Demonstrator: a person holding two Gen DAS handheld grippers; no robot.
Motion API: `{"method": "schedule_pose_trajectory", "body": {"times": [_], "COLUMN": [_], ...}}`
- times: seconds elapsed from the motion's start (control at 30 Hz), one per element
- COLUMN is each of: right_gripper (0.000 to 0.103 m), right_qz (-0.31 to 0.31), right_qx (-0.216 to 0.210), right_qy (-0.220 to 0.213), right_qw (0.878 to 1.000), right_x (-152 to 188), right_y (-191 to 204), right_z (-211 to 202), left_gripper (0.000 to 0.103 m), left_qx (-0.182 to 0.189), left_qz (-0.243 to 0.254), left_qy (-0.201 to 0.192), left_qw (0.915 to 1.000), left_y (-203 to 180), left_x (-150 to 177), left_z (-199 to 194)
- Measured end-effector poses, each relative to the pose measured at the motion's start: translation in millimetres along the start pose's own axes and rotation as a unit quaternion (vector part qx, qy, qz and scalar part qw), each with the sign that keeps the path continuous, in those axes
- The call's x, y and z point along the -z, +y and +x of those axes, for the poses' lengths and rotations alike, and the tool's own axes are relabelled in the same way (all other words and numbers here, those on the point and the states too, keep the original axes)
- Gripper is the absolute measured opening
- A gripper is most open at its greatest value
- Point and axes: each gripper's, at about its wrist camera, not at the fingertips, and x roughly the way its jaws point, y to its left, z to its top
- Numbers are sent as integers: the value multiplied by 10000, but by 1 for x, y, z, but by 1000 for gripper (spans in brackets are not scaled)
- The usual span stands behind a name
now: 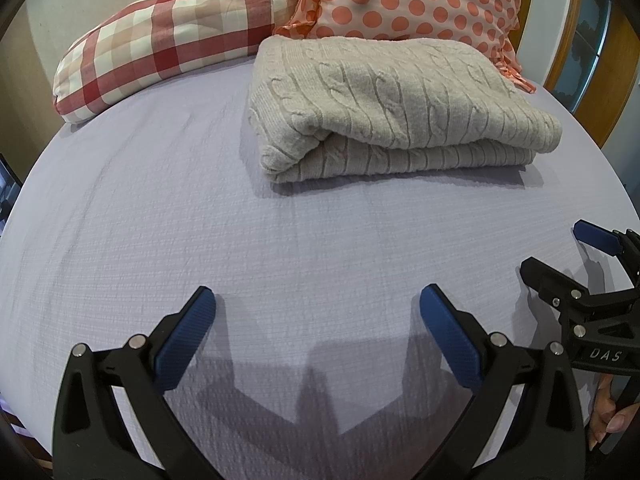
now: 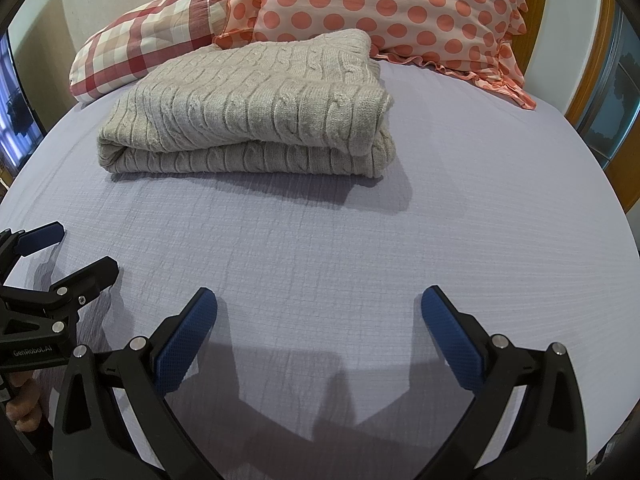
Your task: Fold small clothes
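Sweater (image 1: pixel 396 108) lies folded on the far bed (image 1: pixel 160 220); left tool (image 1: pixel 316 312) and right tool (image 2: pixel 320 312) gape wide, empty.

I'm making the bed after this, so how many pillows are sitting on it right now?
2. The red checked pillow lies at the head of the bed, on the left; the polka-dot pillow with a frilled edge stands beside it on the right, behind the folded sweater. Others may lie out of frame.

Both views are taken low over the lilac bedsheet (image 1: pixel 160 208), facing forward along spread fingers toward the pillows (image 2: pixel 400 12). The folded beige sweater (image 1: pixel 392 108) is seen beyond the fingertips, shared by both views.
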Motion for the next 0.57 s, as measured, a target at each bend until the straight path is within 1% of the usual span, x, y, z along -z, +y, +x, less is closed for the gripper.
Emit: {"method": "schedule_pose_trajectory", "body": {"times": [0.57], "right_gripper": [102], "right_qz": [-3], "right_qx": [-2], "right_qy": [0], "right_qw": [10000], "right_x": [0], "right_y": [0], "right_z": [0], "left_gripper": [101], "left_qx": [3], "left_qz": [27], "left_qy": [18], "left_qw": [10000], "left_y": [1], "left_x": [0], "left_z": [1]}}
